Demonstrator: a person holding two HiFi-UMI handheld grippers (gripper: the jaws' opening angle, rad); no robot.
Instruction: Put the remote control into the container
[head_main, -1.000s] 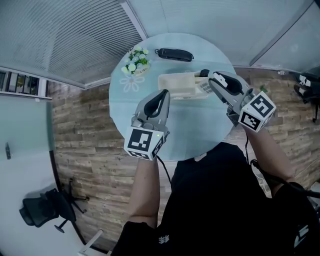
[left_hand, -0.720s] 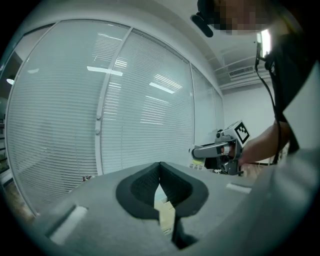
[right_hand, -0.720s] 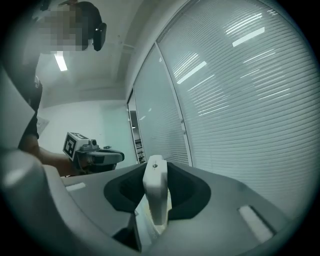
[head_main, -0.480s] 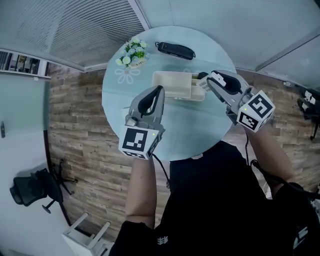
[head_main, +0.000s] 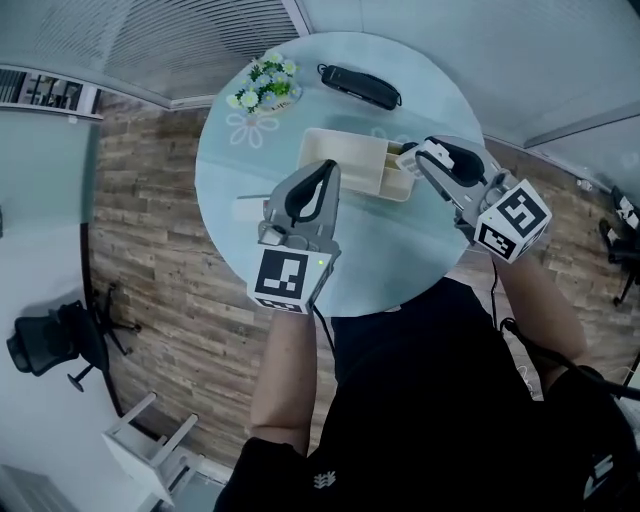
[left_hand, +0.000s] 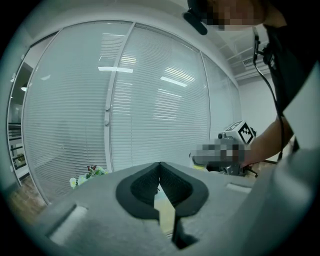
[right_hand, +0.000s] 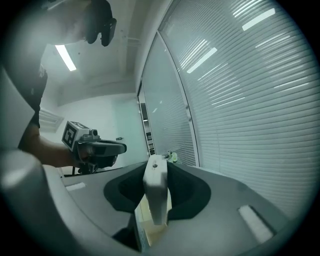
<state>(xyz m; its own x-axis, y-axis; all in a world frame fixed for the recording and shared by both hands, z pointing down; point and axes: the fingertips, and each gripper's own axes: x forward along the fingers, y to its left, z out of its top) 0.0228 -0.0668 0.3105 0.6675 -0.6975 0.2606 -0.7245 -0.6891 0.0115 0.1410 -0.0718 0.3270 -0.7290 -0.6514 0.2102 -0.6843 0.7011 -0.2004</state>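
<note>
Standing on edge, a slim white remote control (right_hand: 154, 187) is gripped by the right claw (head_main: 416, 158); the left claw (left_hand: 160, 174) is closed, empty.

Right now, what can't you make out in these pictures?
- White slab in the right gripper: end-on in the right gripper view, mostly covered in the head view; no buttons visible.
- Container contents: head view, left gripper covers its near corner.
- Small pale item on the table: head view, too small.
</note>
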